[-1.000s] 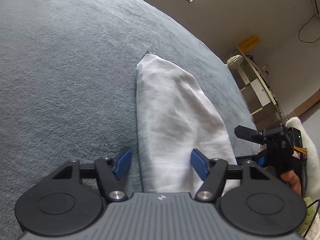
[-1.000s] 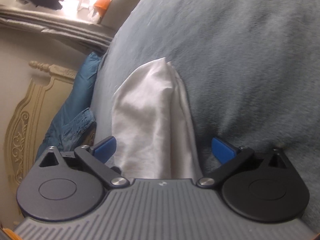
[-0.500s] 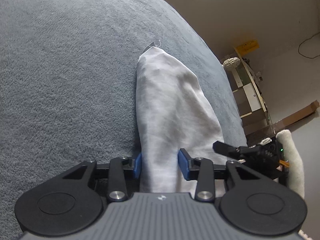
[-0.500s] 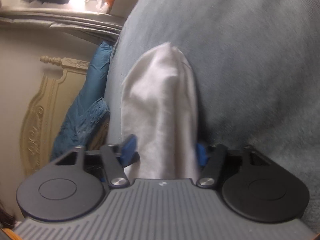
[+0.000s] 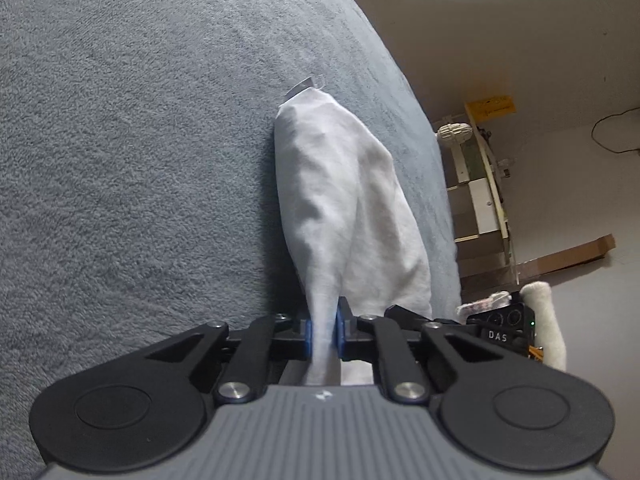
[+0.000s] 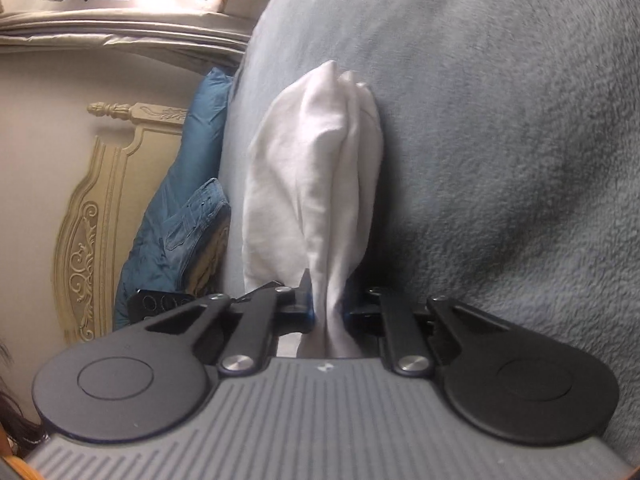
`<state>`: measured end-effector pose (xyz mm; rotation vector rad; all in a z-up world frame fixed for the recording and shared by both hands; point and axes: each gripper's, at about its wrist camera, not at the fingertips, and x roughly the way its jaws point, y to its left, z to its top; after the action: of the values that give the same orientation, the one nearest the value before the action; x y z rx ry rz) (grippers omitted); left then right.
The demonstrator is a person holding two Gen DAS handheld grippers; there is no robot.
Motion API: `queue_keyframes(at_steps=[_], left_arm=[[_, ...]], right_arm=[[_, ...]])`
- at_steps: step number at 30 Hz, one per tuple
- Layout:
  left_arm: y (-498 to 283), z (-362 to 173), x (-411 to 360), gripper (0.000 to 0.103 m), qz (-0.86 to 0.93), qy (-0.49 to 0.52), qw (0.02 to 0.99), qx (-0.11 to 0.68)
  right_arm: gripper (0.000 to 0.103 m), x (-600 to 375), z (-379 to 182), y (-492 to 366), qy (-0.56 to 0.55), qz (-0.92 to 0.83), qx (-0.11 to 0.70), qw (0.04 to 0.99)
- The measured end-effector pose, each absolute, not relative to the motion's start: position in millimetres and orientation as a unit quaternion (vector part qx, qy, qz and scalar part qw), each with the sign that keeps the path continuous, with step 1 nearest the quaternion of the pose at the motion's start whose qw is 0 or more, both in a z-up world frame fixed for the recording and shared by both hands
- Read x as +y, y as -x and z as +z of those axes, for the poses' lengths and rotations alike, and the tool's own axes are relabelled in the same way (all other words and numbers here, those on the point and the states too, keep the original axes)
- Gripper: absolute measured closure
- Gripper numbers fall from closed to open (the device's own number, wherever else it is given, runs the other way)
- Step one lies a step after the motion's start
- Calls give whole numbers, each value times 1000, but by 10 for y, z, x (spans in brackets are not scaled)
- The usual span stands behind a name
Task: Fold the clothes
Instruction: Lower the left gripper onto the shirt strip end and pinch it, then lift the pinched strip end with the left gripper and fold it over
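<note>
Cloth on a grey bed: your two hand-held grippers bite the near end of a white garment [image 5: 340,200], which lies as a long, narrow, rumpled strip on the grey fleece blanket [image 5: 140,140], running away from both cameras.

You are handling something light and limp. It looks like thin cotton, creased and soft, with no stiffness to hold a shape, so expect it to sag and bunch wherever it is not held. It is not fragile, and the fleece under it will likely drag on it rather than let it slide. Take it at the corners of the near edge, with both layers gathered in each pinch, so the far end, where a small tag [image 5: 304,85] sticks out, trails evenly.

Your left gripper [image 5: 322,334] has its jaws closing, nearly together, the blue pads pressed on a gathered pleat of the cloth. Your right gripper [image 6: 328,314] is closing too, almost shut, with a bunched fold of the same garment squeezed between its pads. In the left wrist view, part of the right-hand device shows at the lower right.

Blue denim clothes [image 6: 188,216] lie heaped against a carved headboard [image 6: 100,200], just beside the bed's edge.
</note>
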<state>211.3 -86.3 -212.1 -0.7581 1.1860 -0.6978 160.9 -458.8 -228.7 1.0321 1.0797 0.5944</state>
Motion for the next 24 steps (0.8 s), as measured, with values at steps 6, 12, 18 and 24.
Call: queue_keyframes(at_steps=[6, 12, 18, 24], left_arm=[[-2106, -1988, -822, 94, -339, 383, 686, 517], [-2136, -1757, -729, 94, -365, 407, 680, 489], [-2442, -1480, -751, 94, -373, 393, 708, 454], [-3050, -1003, -783, 94, -362, 336, 774, 396]], right_arm=[[94, -4632, -2049, -1537, -465, 280, 464, 700], [94, -4690, -1760, -1547, -471, 300, 434, 707], [95, -4657, -1428, -1876, -450, 319, 401, 731], [95, -4577, -1057, -2527, -412, 333, 353, 771]])
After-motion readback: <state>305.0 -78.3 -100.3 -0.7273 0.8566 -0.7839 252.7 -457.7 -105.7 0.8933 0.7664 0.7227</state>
